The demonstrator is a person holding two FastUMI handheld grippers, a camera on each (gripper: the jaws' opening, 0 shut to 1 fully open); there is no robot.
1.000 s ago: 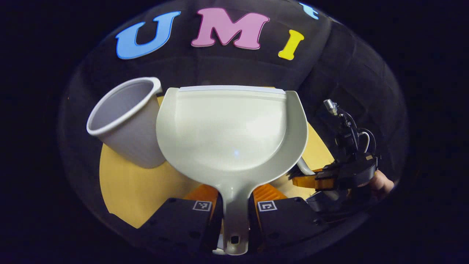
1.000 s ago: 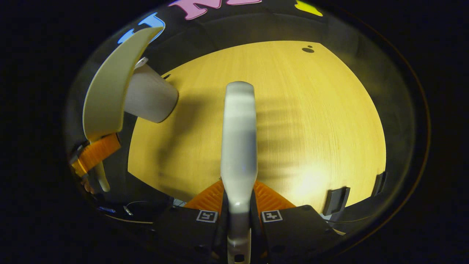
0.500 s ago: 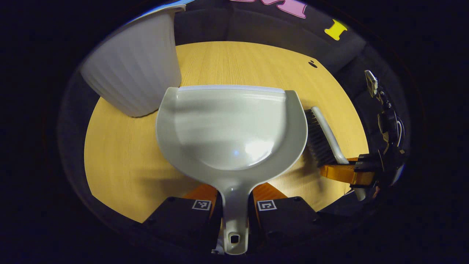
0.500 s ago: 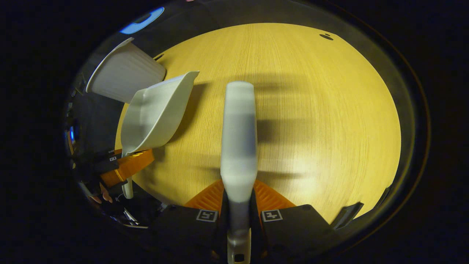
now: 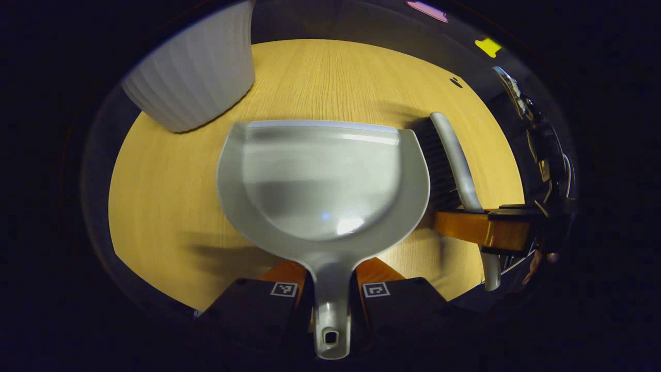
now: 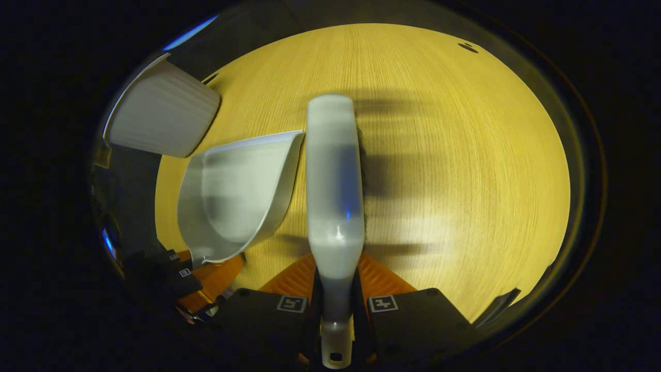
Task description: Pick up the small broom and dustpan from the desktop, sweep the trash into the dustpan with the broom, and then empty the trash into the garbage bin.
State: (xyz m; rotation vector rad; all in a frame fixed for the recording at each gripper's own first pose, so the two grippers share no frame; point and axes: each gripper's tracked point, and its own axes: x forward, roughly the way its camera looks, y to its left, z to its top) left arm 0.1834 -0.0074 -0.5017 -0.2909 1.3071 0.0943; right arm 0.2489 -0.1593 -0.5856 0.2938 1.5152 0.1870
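My left gripper is shut on the handle of the pale grey dustpan, whose empty scoop hangs low over the wooden table. My right gripper is shut on the handle of the small broom, held lengthwise ahead of me with its dark bristles facing the table. In the left gripper view the broom lies just right of the dustpan, with the right gripper clamped on it. In the right gripper view the dustpan sits just left of the broom. No trash is visible.
The white ribbed garbage bin stands at the table's far left, also seen at the upper left as the bin. A small dark hole marks the table's far right. Bare wood stretches right of the broom.
The dustpan came away from the bin's mouth and lowered level over the table. The broom moved left, close beside the dustpan's right edge.
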